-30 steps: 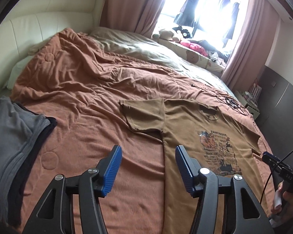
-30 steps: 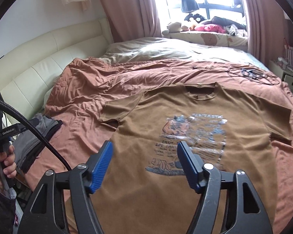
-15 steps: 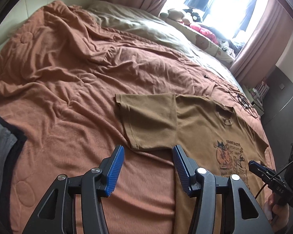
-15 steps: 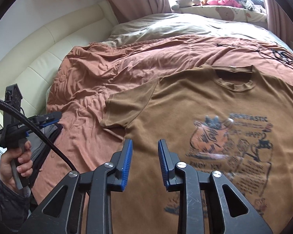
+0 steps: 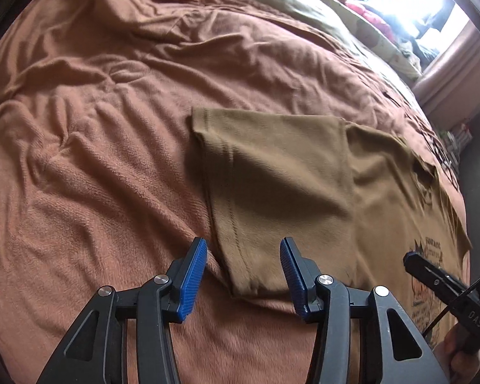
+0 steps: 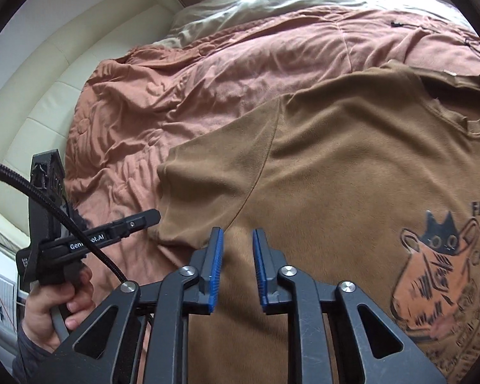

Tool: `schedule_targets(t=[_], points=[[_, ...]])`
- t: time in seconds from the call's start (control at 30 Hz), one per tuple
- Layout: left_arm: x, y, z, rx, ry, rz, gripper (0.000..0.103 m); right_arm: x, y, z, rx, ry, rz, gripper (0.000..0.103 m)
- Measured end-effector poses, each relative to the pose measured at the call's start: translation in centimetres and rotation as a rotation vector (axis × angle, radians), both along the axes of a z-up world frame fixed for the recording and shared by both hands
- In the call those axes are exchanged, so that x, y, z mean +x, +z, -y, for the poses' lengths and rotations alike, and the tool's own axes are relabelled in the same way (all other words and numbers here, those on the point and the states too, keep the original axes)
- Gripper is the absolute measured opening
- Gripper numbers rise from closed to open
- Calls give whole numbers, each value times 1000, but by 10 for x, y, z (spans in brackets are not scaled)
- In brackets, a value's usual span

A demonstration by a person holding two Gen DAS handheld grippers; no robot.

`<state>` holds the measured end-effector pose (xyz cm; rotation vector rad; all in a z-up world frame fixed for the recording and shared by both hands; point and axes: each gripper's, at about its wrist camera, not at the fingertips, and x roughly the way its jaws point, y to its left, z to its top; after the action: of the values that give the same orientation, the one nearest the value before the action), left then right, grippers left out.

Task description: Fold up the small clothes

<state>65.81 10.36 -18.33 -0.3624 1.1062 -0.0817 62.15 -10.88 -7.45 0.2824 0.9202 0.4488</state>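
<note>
T-shirt (image 5: 320, 176), brown with a cat print, lies flat and face up on my rust-coloured blanket (image 5: 96, 160), collar toward the far window. Its left sleeve (image 5: 272, 185) spreads out with the cuff edge running near to far, and wide bare blanket stretches to the left of it, rumpled but free. Farther off, an olive-grey duvet (image 6: 272, 3) covers the bed's far end, and a cream padded headboard (image 6: 48, 102) bounds the left side.

Compared with half a second ago, both of my tools have come lower and closer to the cloth, so the sleeve fills much more of the left view. My right gripper (image 6: 237, 268) has not changed its narrow gap; my left one has kept its wide spread.

My left gripper (image 5: 243, 278) stands open, its blue pads either side of the sleeve's near corner, with the cuff hem running between them. My right gripper is only slightly parted, gripping nothing, poised over the shirt body just right of the armpit seam. My left hand (image 6: 54, 307) shows at that view's near left.
</note>
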Motion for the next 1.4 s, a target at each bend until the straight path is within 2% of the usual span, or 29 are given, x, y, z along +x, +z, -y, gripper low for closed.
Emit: schedule_targets(t=[0.1,0.13,0.4,0.43,0.47,0.53,0.67,0.8,0.97,1.07,1.27,1.3,1.37,1.4], points=[[8,-9,-1,4,23,-24,50,19,-18,-4,36,-16,-56,7],[9,-11,-1,-6,26,-32,50,22,-23,-5,49,-21,-73,2],[7,-12,7,57,34,-52,48,38,-49,-12,146,-5,-144,1],[7,-13,9,82,31,-51,38,39,-53,-14,158,-1,-157,1],[8,-13,10,108,32,-54,22,41,-55,-16,168,1,-164,1],[8,-11,9,77,24,-52,6,42,-59,-20,182,3,-179,0],[6,4,11,74,2,-15,5,46,-67,-21,202,-21,-199,0],[5,24,11,27,-7,23,5,47,-67,-24,209,-26,-198,0],[6,48,24,9,-60,69,5,49,-69,-15,280,-11,-226,1],[10,55,39,-3,-86,87,5,43,-65,-6,316,4,-214,1],[11,63,71,-63,-157,107,5,27,-45,34,287,-43,-171,2],[11,64,76,-71,-167,109,5,24,-41,40,278,-54,-165,7],[10,66,89,-90,-192,105,4,16,-35,54,278,-74,-147,24],[9,66,96,-92,-209,104,5,12,-33,60,276,-84,-137,42]])
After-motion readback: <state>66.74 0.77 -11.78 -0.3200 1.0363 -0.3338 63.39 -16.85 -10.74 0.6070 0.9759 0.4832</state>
